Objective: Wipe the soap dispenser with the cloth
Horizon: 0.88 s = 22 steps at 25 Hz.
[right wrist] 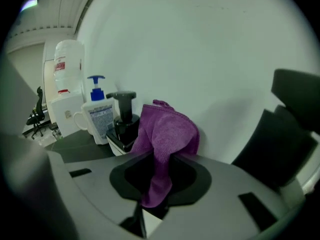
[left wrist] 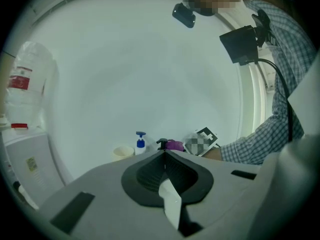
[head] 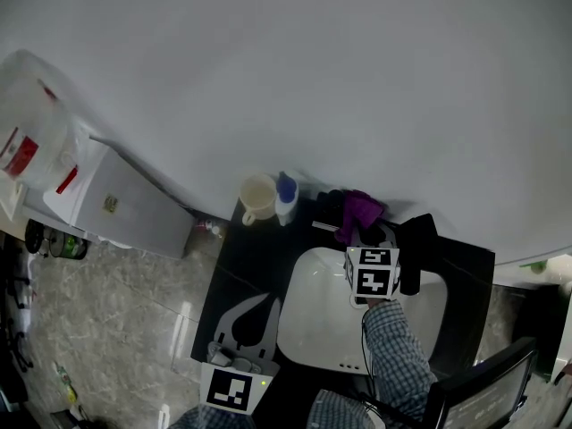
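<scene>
A black pump soap dispenser [right wrist: 124,120] stands at the back of the dark counter [head: 234,266], just left of the purple cloth [right wrist: 167,134]. My right gripper [right wrist: 160,156] is shut on that cloth, which bunches above the jaws and rests against the dispenser's right side. From the head view, the cloth [head: 362,206] lies beyond the right gripper [head: 362,229], with the dispenser [head: 332,206] beside it. My left gripper [head: 253,322] hovers low over the counter's front left, jaws shut and empty. Its own view shows the dispenser [left wrist: 161,144] and cloth [left wrist: 174,145] far off.
A white bottle with a blue pump [right wrist: 98,113] and a cream mug [head: 257,197] stand left of the dispenser. The white sink basin [head: 322,315] lies under the right arm. A black object [head: 416,250] sits at the sink's right. A water cooler [head: 107,199] stands to the left.
</scene>
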### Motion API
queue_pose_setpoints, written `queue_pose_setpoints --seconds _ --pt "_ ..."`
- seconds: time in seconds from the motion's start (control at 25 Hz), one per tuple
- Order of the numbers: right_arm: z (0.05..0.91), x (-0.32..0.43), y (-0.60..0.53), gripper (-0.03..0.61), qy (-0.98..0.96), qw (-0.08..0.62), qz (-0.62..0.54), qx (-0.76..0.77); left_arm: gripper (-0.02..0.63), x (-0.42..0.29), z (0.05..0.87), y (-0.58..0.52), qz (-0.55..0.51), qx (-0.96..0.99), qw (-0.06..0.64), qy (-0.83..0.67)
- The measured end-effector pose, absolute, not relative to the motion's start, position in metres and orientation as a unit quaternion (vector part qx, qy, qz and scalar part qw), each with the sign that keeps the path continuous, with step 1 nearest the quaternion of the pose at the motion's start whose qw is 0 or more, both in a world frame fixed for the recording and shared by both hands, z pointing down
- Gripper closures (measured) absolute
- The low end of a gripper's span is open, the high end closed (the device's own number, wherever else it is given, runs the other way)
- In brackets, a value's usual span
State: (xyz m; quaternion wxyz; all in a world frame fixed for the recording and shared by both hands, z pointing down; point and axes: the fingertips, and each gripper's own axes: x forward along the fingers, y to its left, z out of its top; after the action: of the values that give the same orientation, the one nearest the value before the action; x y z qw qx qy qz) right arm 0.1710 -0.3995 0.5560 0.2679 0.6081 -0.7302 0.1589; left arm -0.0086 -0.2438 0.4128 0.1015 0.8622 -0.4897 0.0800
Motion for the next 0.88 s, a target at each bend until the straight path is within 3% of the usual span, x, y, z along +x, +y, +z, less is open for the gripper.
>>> queue_pose_setpoints --seconds 0.2,0.44,0.88 --pt "0.572 0.17 -0.388 0.503 -0.723 0.287 0.173 0.604 0.612 -0.012 0.414 -0.242 0.082 0.859 0.105 -0.494" --pt "0.535 0.169 -0.38 0.503 -0.727 0.267 0.161 0.612 0.612 -0.013 0.406 -0.244 0.074 0.862 0.099 -0.491" --pt "0.427 0.133 -0.397 0.503 -0.765 0.166 0.105 0.613 0.612 -0.021 0.396 -0.241 0.059 0.863 0.093 -0.493"
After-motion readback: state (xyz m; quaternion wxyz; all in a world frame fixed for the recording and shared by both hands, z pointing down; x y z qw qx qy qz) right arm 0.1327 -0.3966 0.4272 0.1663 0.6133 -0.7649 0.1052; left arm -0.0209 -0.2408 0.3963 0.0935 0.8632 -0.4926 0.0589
